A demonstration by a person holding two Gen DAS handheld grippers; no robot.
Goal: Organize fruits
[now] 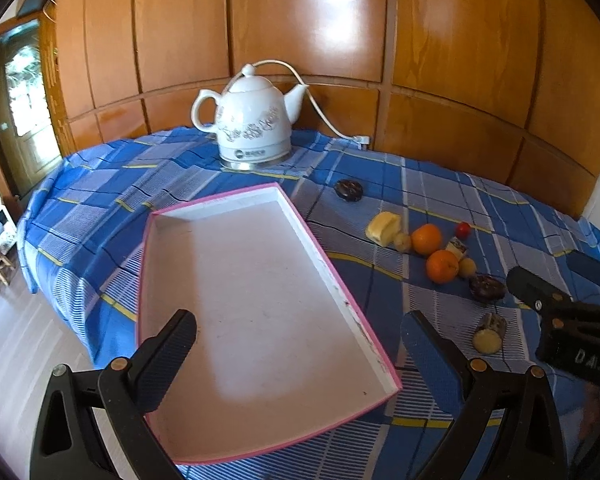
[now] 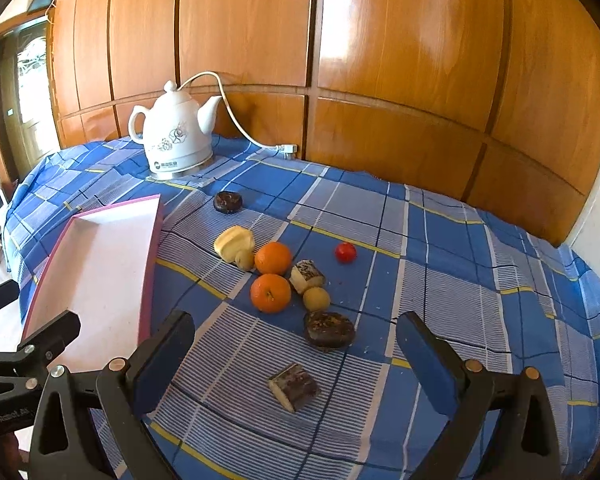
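An empty white tray with a pink rim [image 1: 342, 304] [image 2: 150, 264] lies on the blue checked cloth. My left gripper [image 1: 298, 338] hovers open above its near end. Right of the tray lie two oranges [image 2: 273, 258] [image 2: 271, 293] [image 1: 427, 239] [image 1: 442, 266], a small red fruit [image 2: 345, 252] [image 1: 463, 230], two small yellow fruits [image 2: 316, 299] [image 2: 244, 259], a pale cut piece [image 2: 233, 243] [image 1: 384, 228], and dark brown pieces [image 2: 329, 330] [image 2: 228, 201] [image 2: 307, 276]. My right gripper [image 2: 294, 354] is open, just above a dark cut chunk [image 2: 294, 387] [image 1: 489, 334].
A white ceramic kettle [image 1: 252, 120] [image 2: 176, 138] stands at the back on the cloth, its cord [image 2: 236, 120] running to a plug by the wooden panel wall [image 2: 380, 60]. The table edge falls off to the left, with floor and a doorway [image 1: 24, 100] beyond.
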